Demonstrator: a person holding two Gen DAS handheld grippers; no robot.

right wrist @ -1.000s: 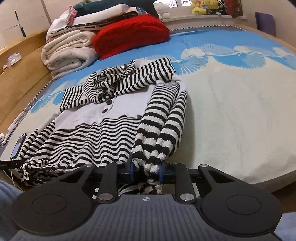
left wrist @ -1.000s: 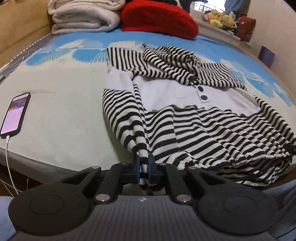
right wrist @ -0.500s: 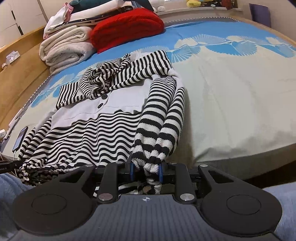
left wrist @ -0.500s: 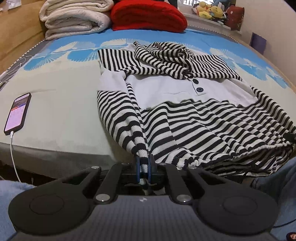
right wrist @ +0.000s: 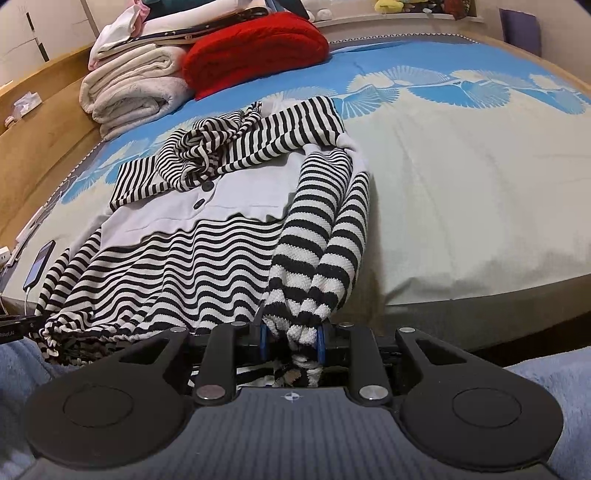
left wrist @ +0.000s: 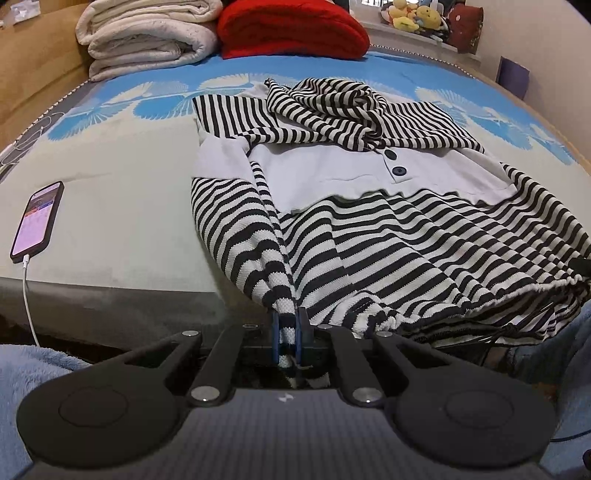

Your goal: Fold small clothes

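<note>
Striped hooded top [left wrist: 369, 229] spread on the bed [left wrist: 110, 206], both cuffs pinched.
Left gripper [left wrist: 286, 332] and right gripper [right wrist: 291, 338] each clench a sleeve end; the soft, light knit will likely sag, so cuffs suit.

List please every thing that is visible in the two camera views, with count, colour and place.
Striped top: one, black, white, grey band, spread on the bed.
Bed: one, blue and pale cover.
Blankets: folded stack, cream, far end of bed.
Red knit: one, beside blankets.
Phone: one, dark case, screen lit, white cable plugged in, left edge of bed.
Soft toys: several, mostly yellow, far ledge.
Left gripper: black, shut on a sleeve.
Right gripper: black, shut on the other sleeve.
</note>
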